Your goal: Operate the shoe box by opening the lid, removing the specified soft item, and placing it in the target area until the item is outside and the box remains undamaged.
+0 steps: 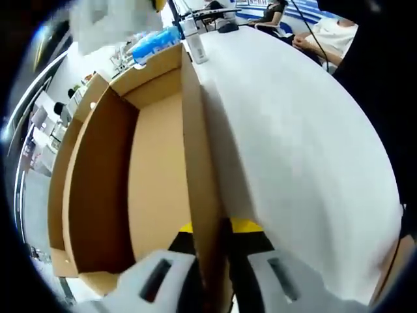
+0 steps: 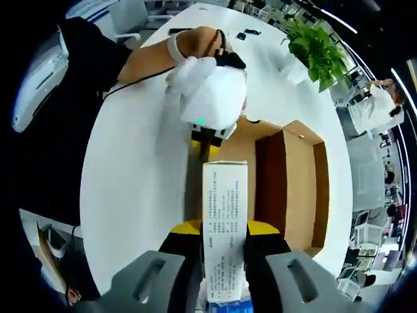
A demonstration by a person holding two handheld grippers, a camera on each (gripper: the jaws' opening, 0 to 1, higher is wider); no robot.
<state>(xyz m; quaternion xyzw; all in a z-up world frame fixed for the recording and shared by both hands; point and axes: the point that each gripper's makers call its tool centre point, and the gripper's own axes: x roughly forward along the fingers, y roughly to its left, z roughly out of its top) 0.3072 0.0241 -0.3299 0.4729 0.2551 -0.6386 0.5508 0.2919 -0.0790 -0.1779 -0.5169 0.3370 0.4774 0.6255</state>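
The brown cardboard shoe box [image 1: 156, 182] lies open on the white table [image 1: 300, 143], and its inside looks bare. My left gripper [image 1: 212, 261] is shut on an upright cardboard panel [image 1: 201, 195] at the box's edge. In the right gripper view the box [image 2: 293, 182] sits to the right, and the left gripper [image 2: 207, 140], held by a hand, clamps its near side. My right gripper [image 2: 225, 261] is shut on a white soft pack [image 2: 225, 215] with printed text, held above the table beside the box. The same pack [image 1: 156, 42] shows blue and white past the box's far end.
A green potted plant [image 2: 319, 49] stands at the table's far side. Small dark items [image 2: 247, 32] lie near the table edge. A seated person [image 1: 326, 36] is beyond the table, and office chairs and desks [image 2: 374, 222] ring it.
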